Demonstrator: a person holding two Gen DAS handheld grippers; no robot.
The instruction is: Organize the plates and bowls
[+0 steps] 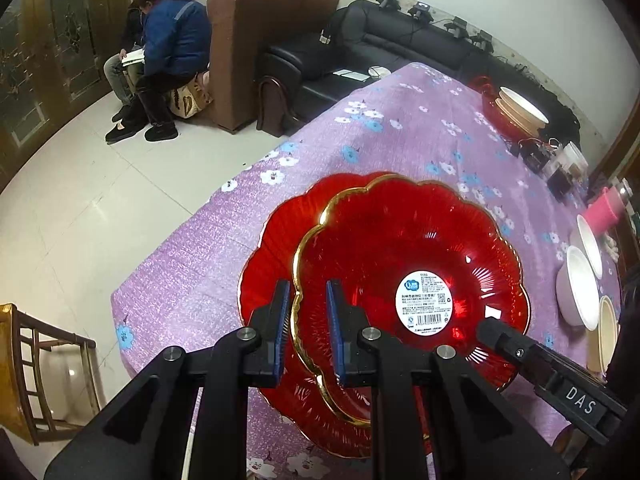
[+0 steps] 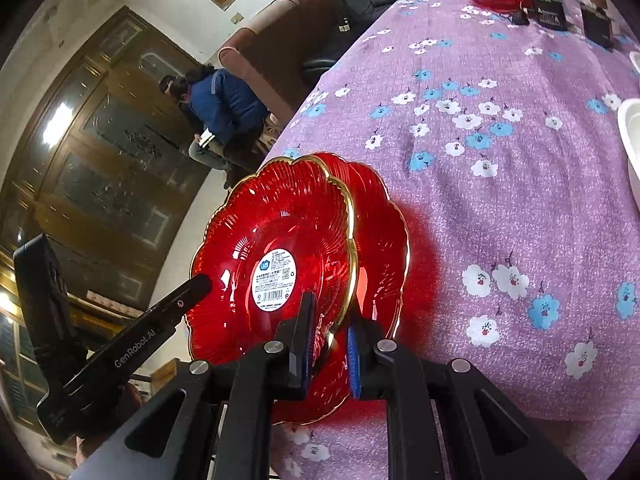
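Observation:
Two red flower-shaped glass plates with gold rims lie stacked on the purple flowered tablecloth (image 1: 192,264). The upper plate (image 1: 408,272) carries a white label and sits offset over the lower plate (image 1: 276,240). My left gripper (image 1: 307,322) straddles the upper plate's near rim with a gap on each side of it. In the right wrist view the upper plate (image 2: 276,240) stands tilted above the lower plate (image 2: 380,240). My right gripper (image 2: 330,334) is shut on the upper plate's rim. The right gripper also shows in the left wrist view (image 1: 490,326).
White bowls (image 1: 578,280) stand at the table's right edge. A cream bowl stack on a red plate (image 1: 520,110) sits at the far end, with small dark boxes (image 1: 536,154) near it. Sofas (image 1: 272,40), two seated people (image 1: 168,44) and a wooden chair (image 1: 24,360) surround the table.

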